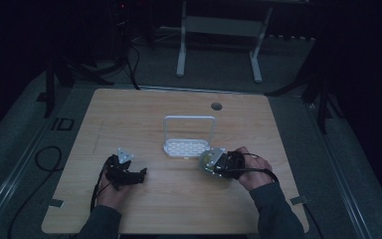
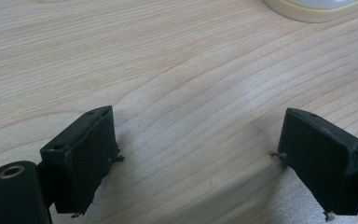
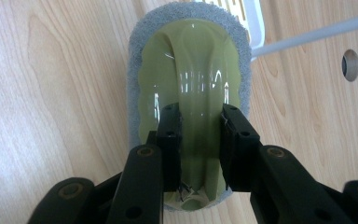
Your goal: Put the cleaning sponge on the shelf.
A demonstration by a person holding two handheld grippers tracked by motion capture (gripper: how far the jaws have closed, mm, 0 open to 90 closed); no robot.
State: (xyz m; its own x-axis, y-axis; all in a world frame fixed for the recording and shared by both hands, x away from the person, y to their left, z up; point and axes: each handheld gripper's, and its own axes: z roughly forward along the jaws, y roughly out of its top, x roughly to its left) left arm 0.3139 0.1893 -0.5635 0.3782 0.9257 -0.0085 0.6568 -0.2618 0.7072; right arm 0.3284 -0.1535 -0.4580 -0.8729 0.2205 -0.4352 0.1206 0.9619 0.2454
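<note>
Left claw (image 1: 140, 174): low over the bare wooden bench (image 1: 129, 114), jaws spread wide, nothing between them; wood grain visible in the gap in the left gripper view. White rack (image 1: 189, 137) with a tall loop handle stands at bench centre. Right claw (image 3: 200, 140): jaws closed on the raised ridge of a yellow-green scrub brush (image 3: 191, 93) with grey pad rim, lying flat on the bench just beside the rack's front right corner.
</note>
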